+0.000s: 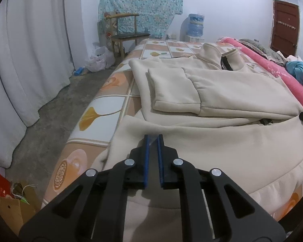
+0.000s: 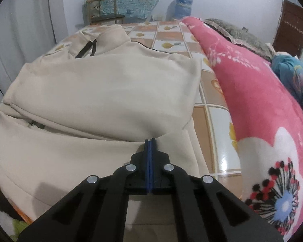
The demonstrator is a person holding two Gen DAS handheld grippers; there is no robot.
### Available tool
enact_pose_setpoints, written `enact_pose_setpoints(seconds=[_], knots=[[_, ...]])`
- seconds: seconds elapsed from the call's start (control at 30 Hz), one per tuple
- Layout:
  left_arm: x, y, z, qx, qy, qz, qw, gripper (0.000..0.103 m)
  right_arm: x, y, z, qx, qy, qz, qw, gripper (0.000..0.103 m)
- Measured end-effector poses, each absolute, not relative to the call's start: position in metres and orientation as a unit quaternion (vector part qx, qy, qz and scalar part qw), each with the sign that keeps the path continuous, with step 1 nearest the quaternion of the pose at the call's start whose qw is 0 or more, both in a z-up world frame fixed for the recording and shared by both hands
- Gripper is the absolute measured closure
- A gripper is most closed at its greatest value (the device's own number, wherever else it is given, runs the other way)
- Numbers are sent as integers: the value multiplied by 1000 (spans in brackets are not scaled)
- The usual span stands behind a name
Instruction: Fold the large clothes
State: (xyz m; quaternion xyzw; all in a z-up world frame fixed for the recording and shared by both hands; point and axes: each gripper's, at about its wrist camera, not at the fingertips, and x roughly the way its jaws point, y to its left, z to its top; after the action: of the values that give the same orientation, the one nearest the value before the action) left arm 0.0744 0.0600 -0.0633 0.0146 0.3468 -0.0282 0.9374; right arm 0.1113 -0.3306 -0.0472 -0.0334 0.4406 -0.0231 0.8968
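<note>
Both my jaws are clenched on the near hem of the cream sweatshirt [image 1: 222, 92] spread on the bed [image 1: 103, 109] — thick, soft, floppy fleece — best held at hem corners.

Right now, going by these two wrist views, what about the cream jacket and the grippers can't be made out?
- Left wrist view: whether the left gripper pinches fabric; its tips blur against the cream jacket.
- Right wrist view: fabric between the shut right gripper tips, too thin to tell.
- Both views: the jacket's near hem, covered by gripper bodies.
- Right wrist view: jacket's left side, cut off by the edge.
</note>
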Motion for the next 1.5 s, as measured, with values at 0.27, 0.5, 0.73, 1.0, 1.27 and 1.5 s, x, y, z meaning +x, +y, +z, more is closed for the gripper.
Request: enact_pose_setpoints(seconds=[0.27,0.5,0.73,1.0,1.27,1.5], knots=[[70,83,-52,-28,341,-15,939,92,96,-348,-29,6,420,-33,907,98],[38,48,-24,-27,328,-84,941,50,62,-309,-5,-9,406,40,913,54],[18,-29,-48,40,371,-178,911,38,40,-239,-27,-67,422,128,895,49],[20,-35,-65,54,381,-144,912,24,38,-226,-56,-80,435,124,888,39],[24,-18,-51,16,379,-135,915,21,47,-240,-32,-34,413,96,905,29],[53,-18,-58,5,419,-122,900,15,68,-254,-39,12,413,54,909,22]])
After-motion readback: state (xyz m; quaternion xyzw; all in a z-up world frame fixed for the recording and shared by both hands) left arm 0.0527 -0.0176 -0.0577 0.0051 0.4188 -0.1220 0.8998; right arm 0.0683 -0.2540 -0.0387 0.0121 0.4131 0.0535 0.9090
